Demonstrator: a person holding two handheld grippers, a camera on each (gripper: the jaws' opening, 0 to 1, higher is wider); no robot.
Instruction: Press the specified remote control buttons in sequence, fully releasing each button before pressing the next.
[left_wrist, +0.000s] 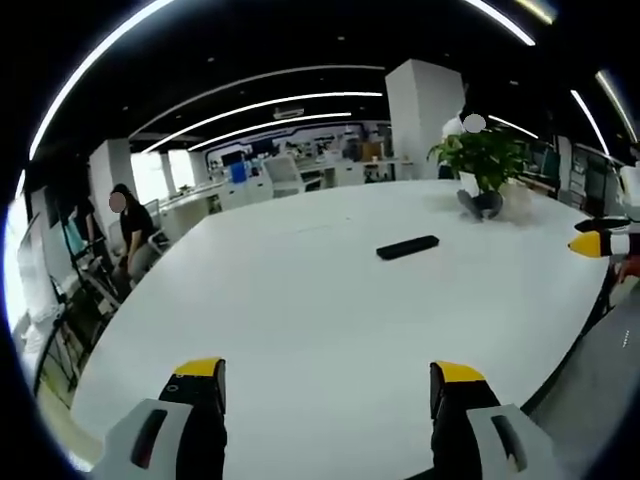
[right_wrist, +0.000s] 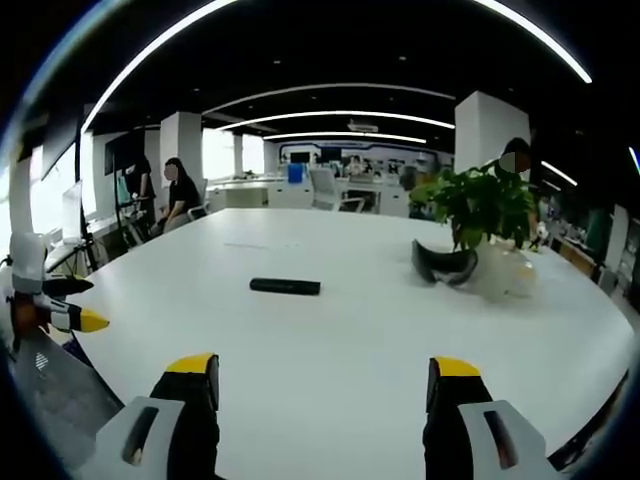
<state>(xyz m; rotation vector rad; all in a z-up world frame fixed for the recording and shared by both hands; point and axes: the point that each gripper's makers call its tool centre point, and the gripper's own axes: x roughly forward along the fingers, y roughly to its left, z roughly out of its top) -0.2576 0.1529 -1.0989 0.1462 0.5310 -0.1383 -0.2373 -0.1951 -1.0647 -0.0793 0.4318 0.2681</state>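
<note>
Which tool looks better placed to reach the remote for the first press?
Right, marginally. The remote lies nearer its open tool in the right gripper view; it lies farther up the table from the left tool.

one remote control (left_wrist: 407, 247), one potted plant (left_wrist: 484, 160), one white table (left_wrist: 300, 300), two grippers.

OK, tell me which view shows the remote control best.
The right gripper view: the remote control lies nearer and side-on on the white table. The left gripper view shows it farther off, angled, with no button detail.
</note>
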